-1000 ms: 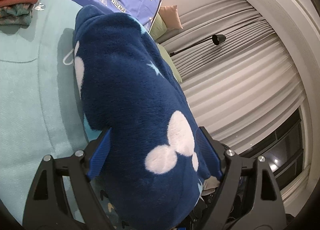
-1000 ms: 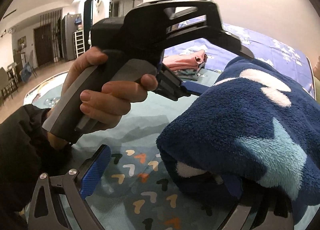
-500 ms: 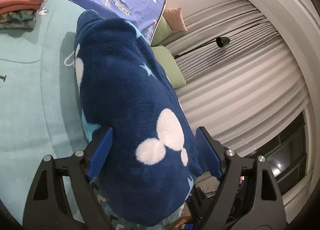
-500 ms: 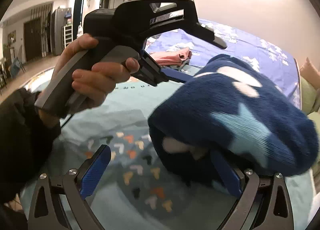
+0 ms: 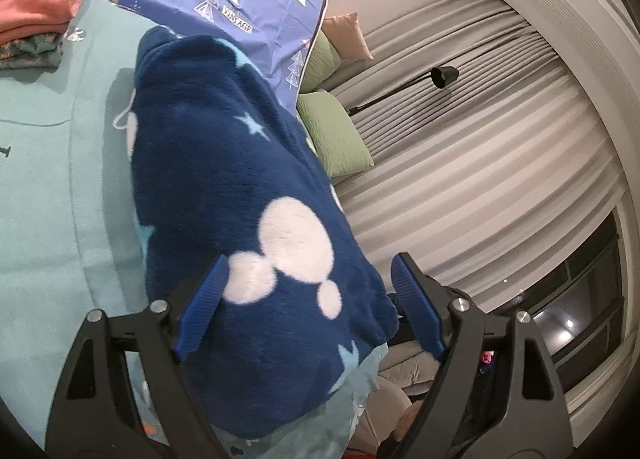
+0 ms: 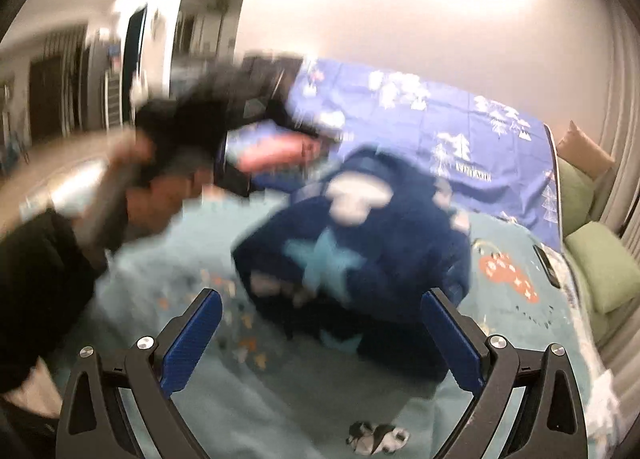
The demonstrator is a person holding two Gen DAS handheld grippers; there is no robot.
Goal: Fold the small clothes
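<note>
L gripper (image 5: 308,299) jaws spread wide, 1 navy fleece garment (image 5: 224,187) bulging between/over them. R gripper (image 6: 320,333) also wide apart, holding nothing, fleece just ahead on teal blanket (image 6: 280,391). Beyond: 1 folded stack (image 5: 36,19), 2 green cushions (image 5: 336,135) at bed edge.

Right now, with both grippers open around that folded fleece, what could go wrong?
1. The folded navy fleece garment with white and light blue shapes is bulky and in neither gripper's hold, so the fold may spring open.
2. It bulges between the left gripper jaws; moving away carelessly might snag it.
3. The right gripper view is motion-blurred, so a fast regrasp could miss or rumple the fleece.
</note>
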